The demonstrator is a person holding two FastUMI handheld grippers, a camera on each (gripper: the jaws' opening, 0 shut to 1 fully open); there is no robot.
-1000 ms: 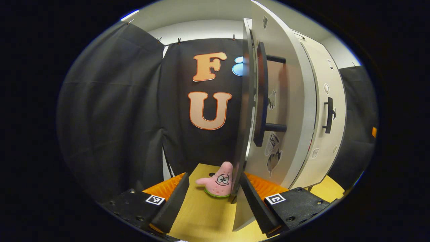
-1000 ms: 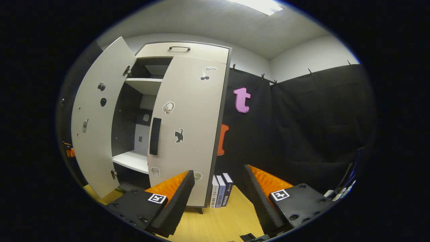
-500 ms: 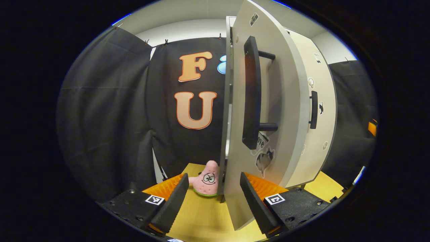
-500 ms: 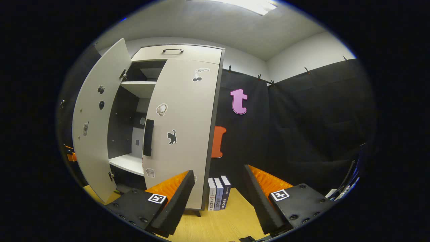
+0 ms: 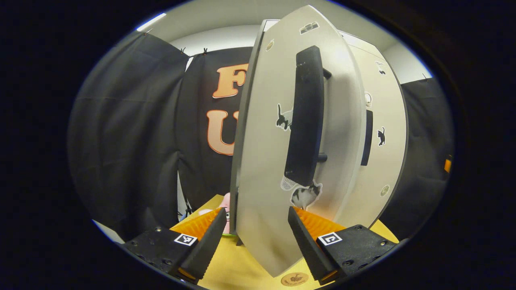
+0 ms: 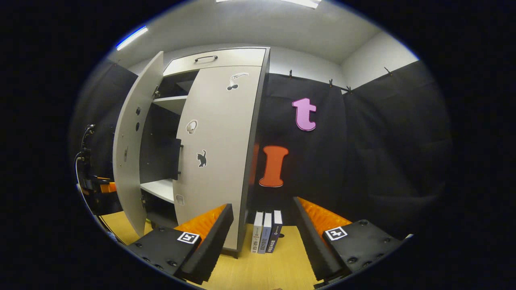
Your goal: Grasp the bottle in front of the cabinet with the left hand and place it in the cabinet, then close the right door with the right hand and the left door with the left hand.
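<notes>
In the left gripper view, the left gripper [image 5: 254, 237] is spread wide, empty, with the left door [image 5: 266, 153] between its fingers. Right of that, the right door [image 6: 217, 153] lies closed on the cabinet [image 6: 225, 58]. The right gripper [image 6: 262, 237], wide open and empty, hangs off that door near three books [image 6: 266, 237]; the bottle inside the cabinet cannot be made out.

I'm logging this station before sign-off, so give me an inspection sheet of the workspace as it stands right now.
Surface: yellow wooden top, bare in front of the books.
Job's things: cabinet right door shut; left door partly open, its handle ungrasped.
Clutter: pink plush toy behind the left door; three books standing beside the cabinet.
Grippers: left claw open, door's lower edge between the fingers; right claw open, empty.
Cables: thin cable at far left.
Surroundings: black cloth walls, white ceiling.
</notes>
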